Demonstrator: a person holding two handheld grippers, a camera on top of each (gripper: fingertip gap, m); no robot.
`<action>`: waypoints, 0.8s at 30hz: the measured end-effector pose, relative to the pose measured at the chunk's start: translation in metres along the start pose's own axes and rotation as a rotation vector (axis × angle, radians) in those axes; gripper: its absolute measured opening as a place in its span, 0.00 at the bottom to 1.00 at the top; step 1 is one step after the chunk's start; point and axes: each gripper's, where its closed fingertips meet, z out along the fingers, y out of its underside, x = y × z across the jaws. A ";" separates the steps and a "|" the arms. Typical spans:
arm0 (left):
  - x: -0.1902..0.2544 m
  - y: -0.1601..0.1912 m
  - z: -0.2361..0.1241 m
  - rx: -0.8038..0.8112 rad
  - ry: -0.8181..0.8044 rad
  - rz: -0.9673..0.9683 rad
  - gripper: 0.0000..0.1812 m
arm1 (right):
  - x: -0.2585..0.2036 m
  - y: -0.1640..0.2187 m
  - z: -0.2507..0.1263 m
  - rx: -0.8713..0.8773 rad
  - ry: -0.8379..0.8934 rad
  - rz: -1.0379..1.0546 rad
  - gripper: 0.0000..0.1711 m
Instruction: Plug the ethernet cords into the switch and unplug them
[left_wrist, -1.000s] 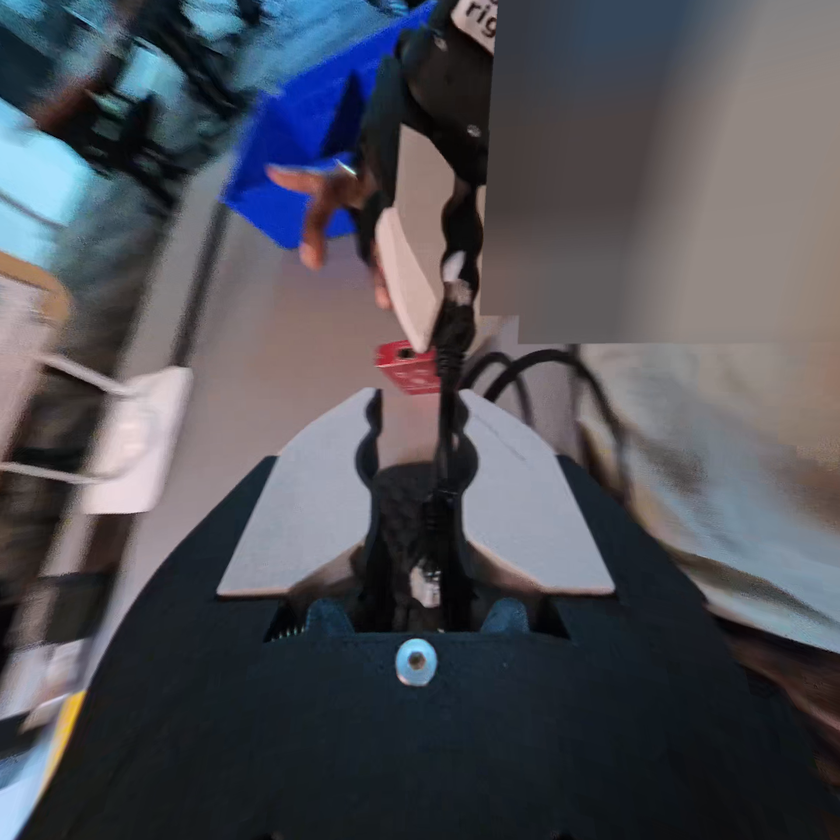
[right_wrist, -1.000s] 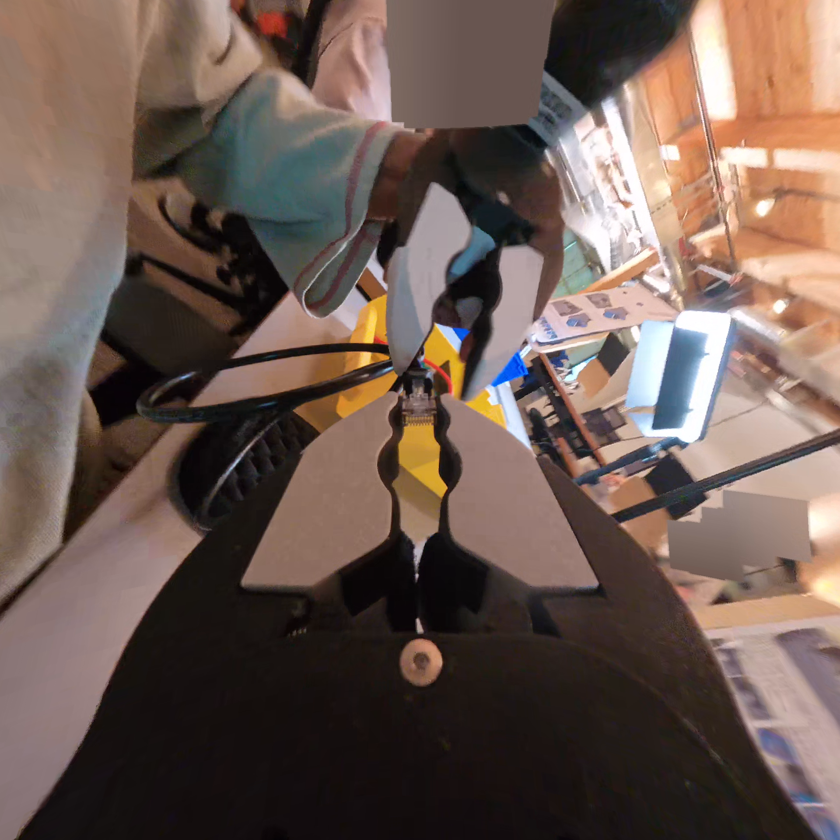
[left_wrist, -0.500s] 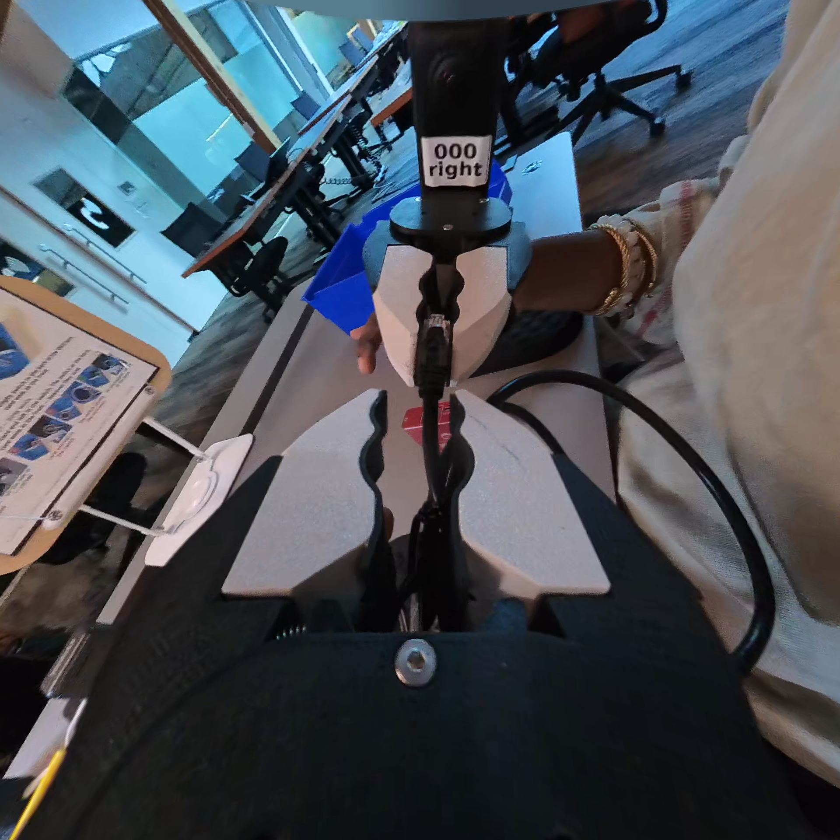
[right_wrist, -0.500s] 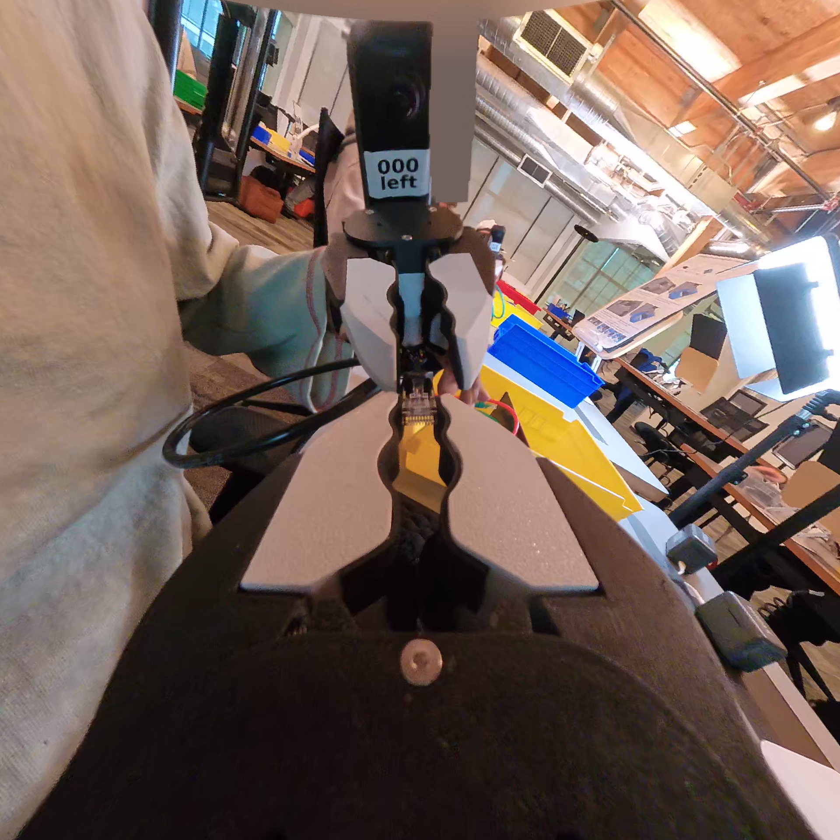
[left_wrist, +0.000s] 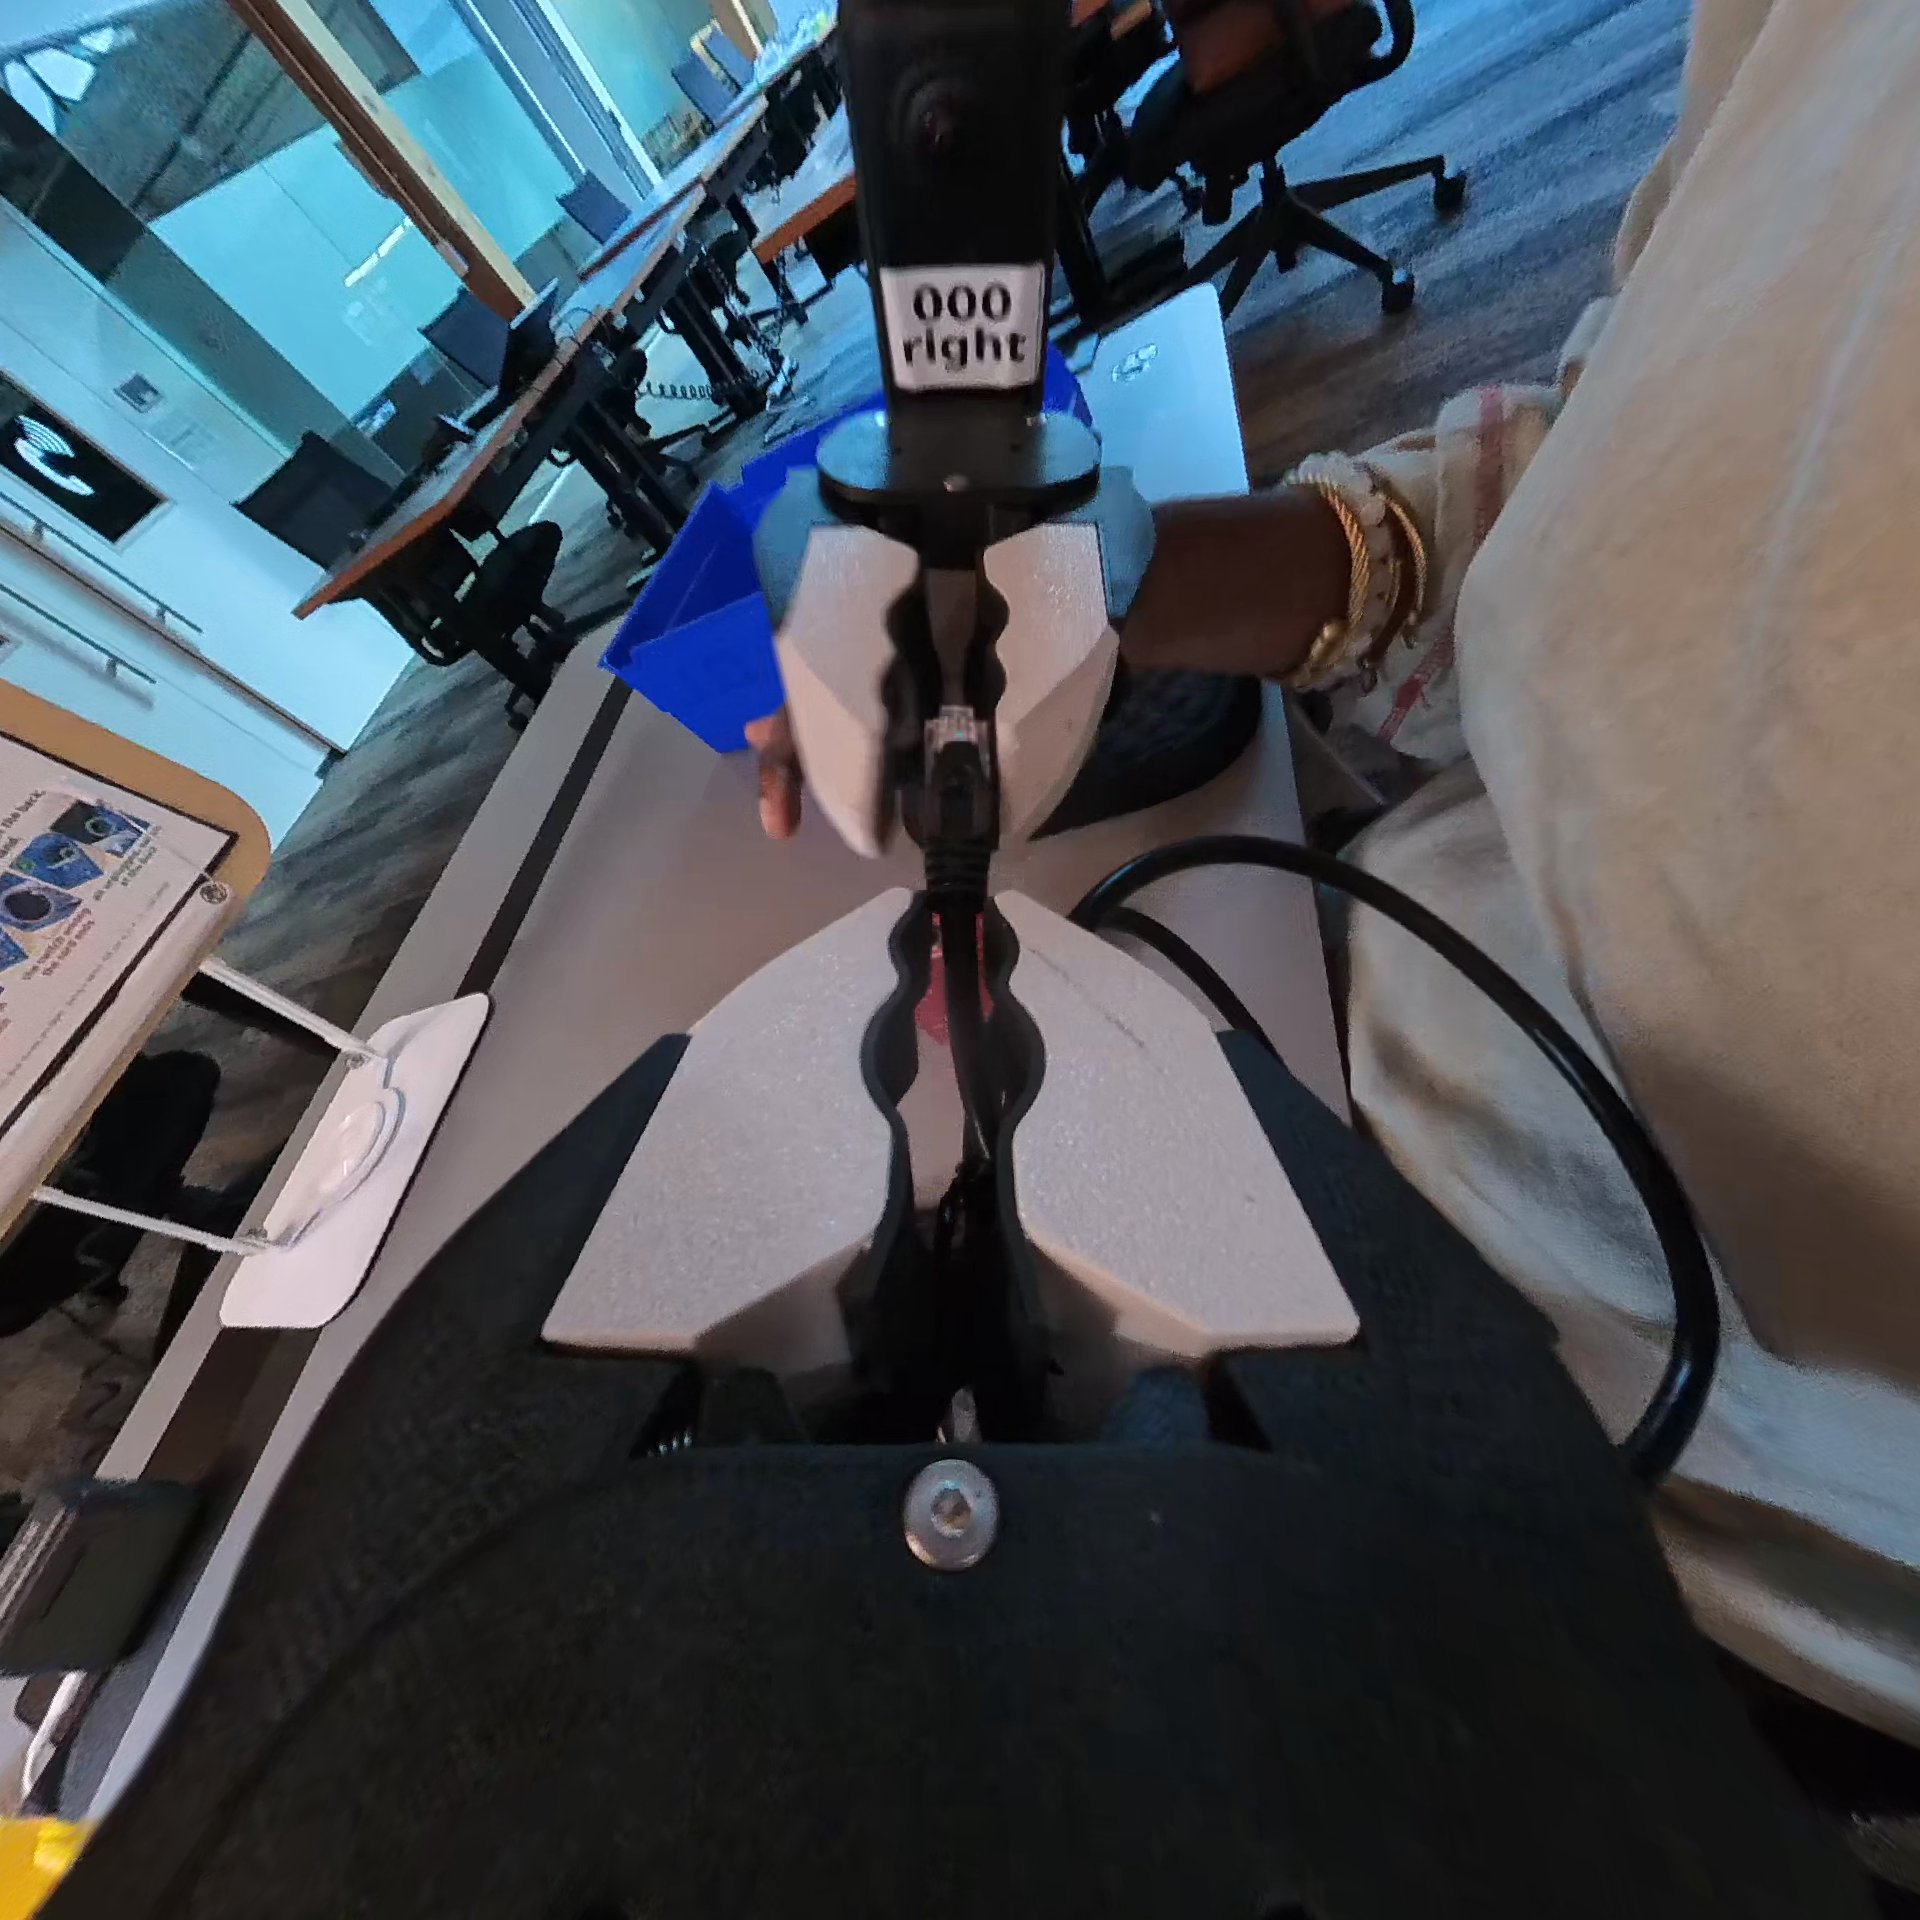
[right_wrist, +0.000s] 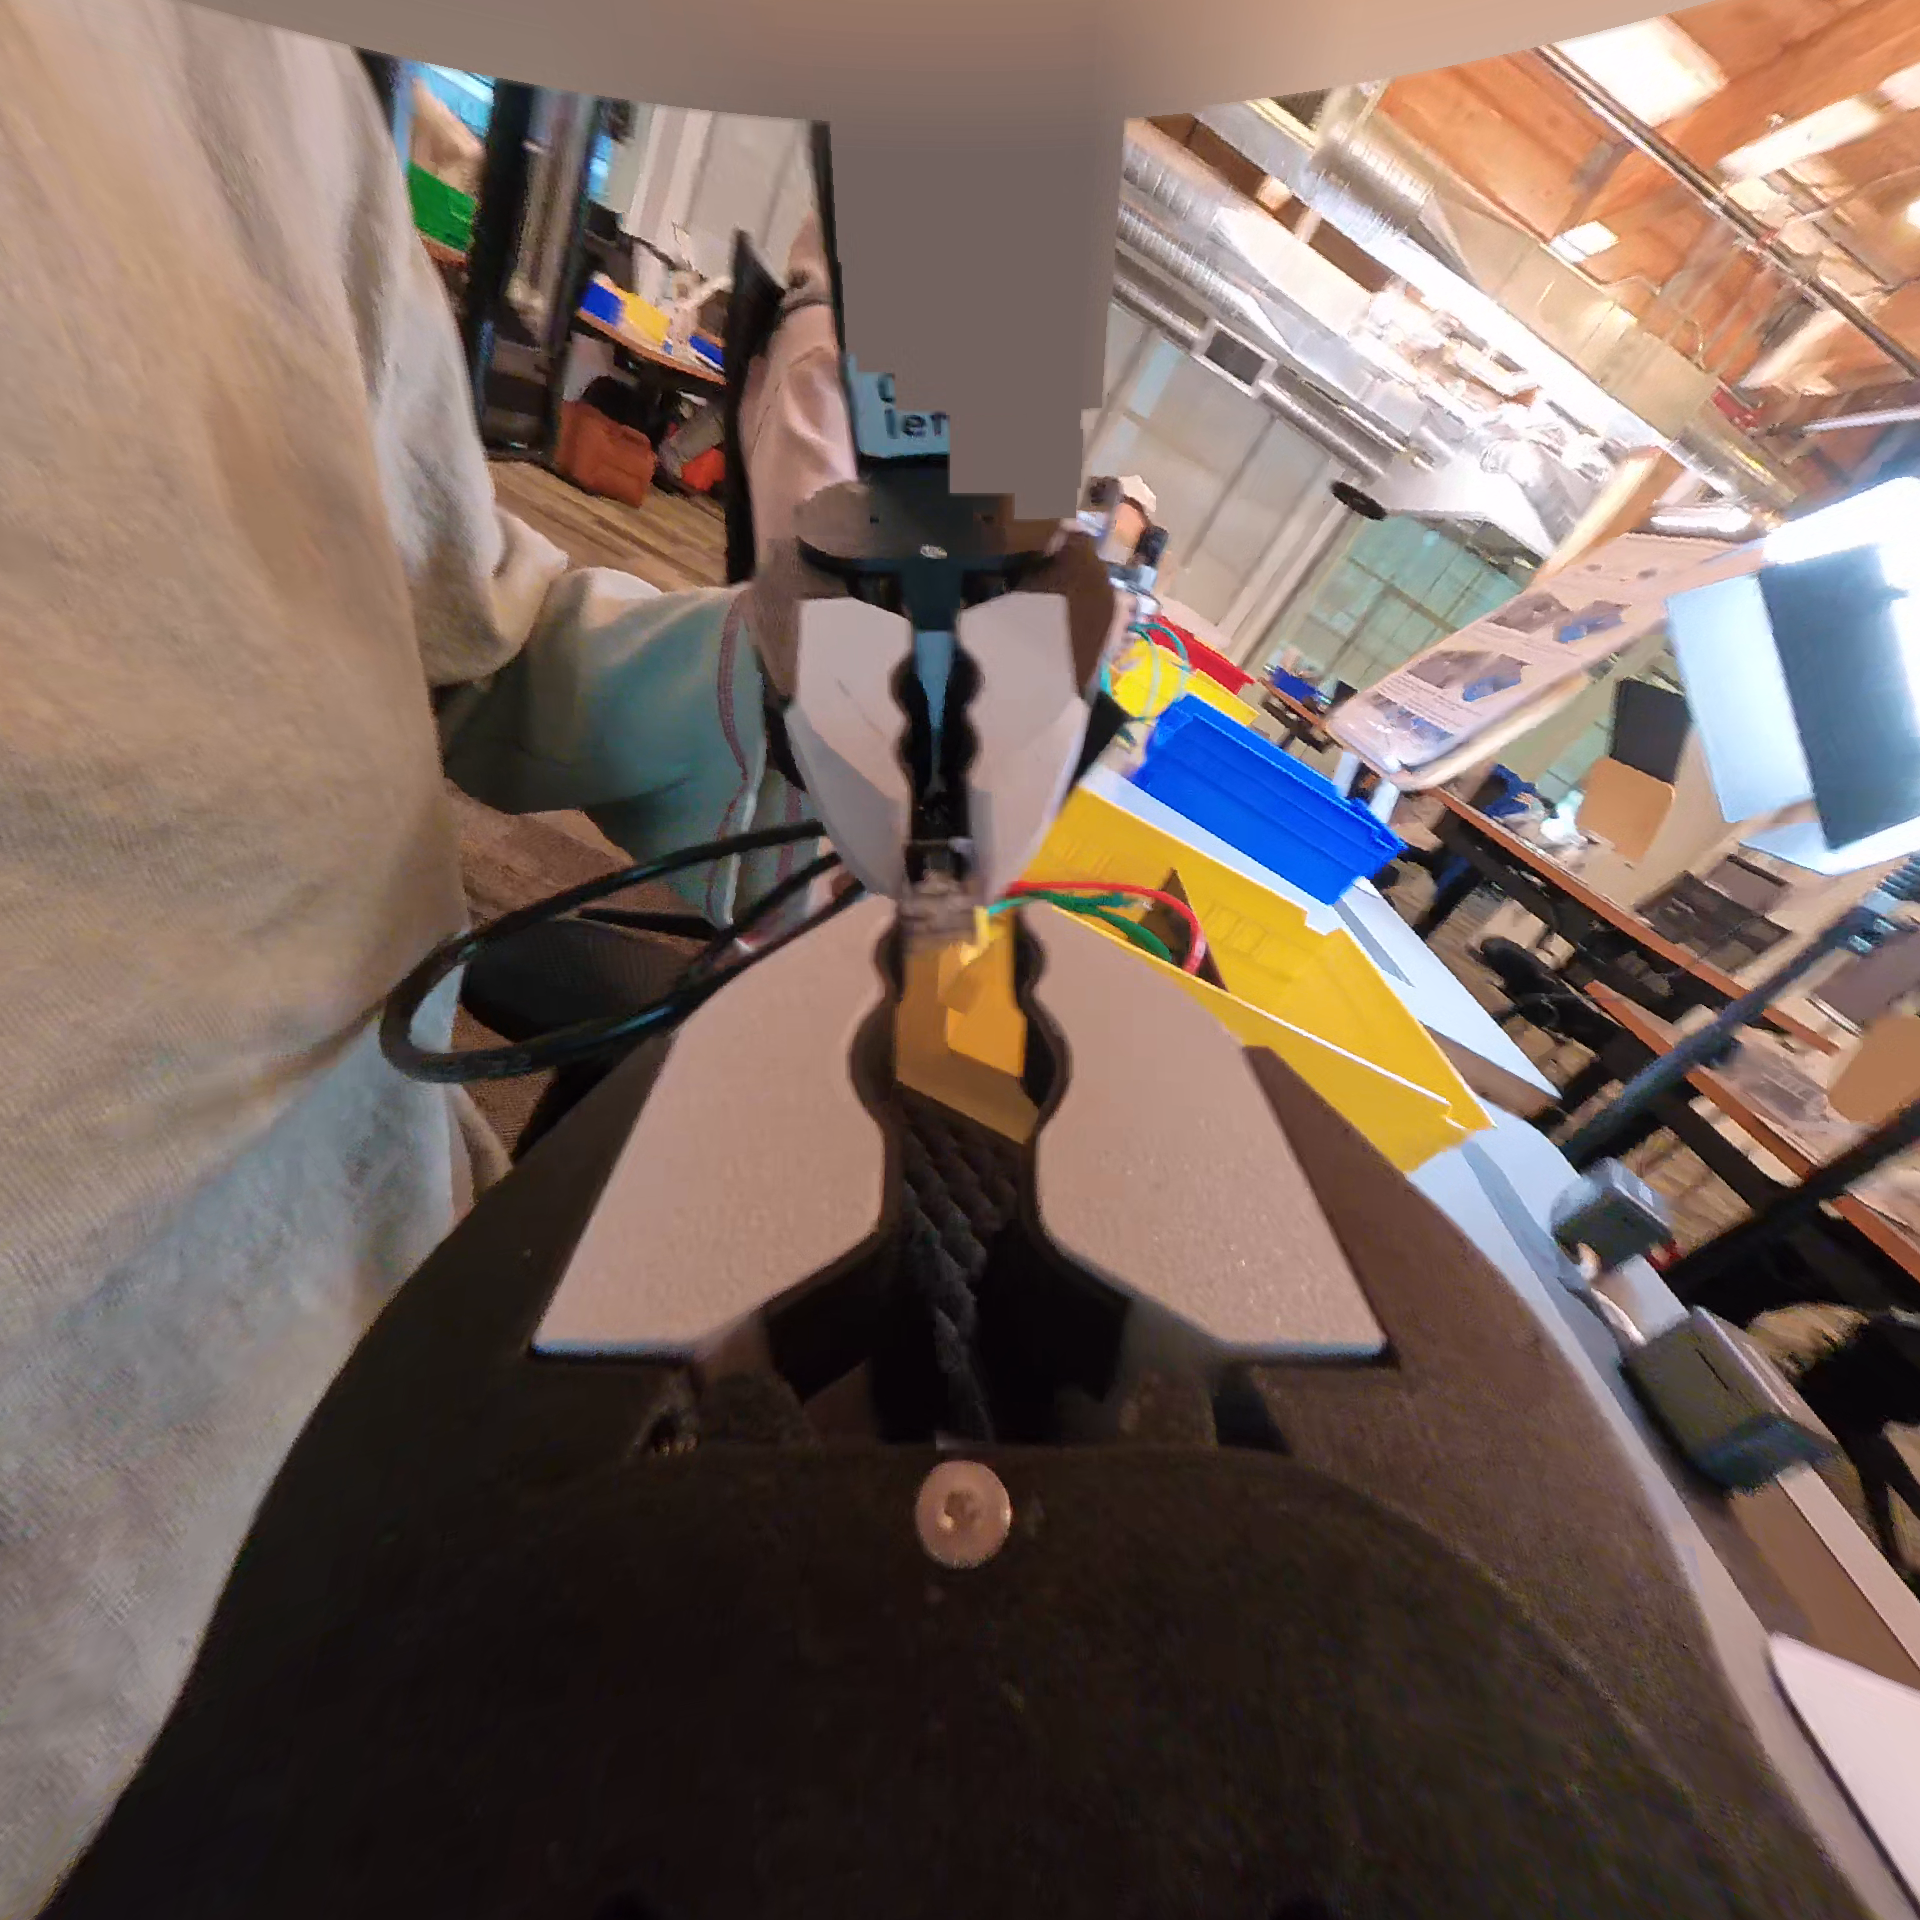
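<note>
A black ethernet cord (left_wrist: 961, 1039) runs forward between my left gripper's fingers (left_wrist: 951, 906), which are shut on it. Its clear-tipped plug (left_wrist: 954, 764) sits between the fingers of my right gripper (left_wrist: 940, 831), which faces the left one head on just above the grey table (left_wrist: 665, 904). In the right wrist view the plug (right_wrist: 930, 914) is blurred at my right gripper's tips (right_wrist: 956, 925), with the left gripper (right_wrist: 935, 862) right against it. The cord loops out beside the person's torso (left_wrist: 1621, 1143). A red piece (left_wrist: 928, 1013) shows through the left finger gap, mostly hidden.
A blue bin (left_wrist: 707, 644) and a closed laptop (left_wrist: 1153, 384) lie past the right gripper. A yellow bin (right_wrist: 1299, 997) with coloured wires and another blue bin (right_wrist: 1257, 790) stand behind the left gripper. A white stand foot (left_wrist: 353, 1153) sits at the table's edge.
Both views swung and steadied, and the grippers now face each other squarely. The two grippers have come closer together, with the cord and plug still held between them.
</note>
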 end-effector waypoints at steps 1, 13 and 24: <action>0.000 0.002 -0.003 -0.014 0.002 0.006 0.05 | 0.008 0.003 -0.009 -0.019 0.045 0.013 0.21; -0.004 0.020 -0.016 -0.072 -0.066 -0.052 0.05 | 0.013 0.123 -0.074 -0.821 0.042 0.339 0.68; -0.003 0.032 -0.018 -0.074 -0.095 -0.086 0.05 | -0.010 0.181 -0.074 -1.451 -0.254 0.398 0.69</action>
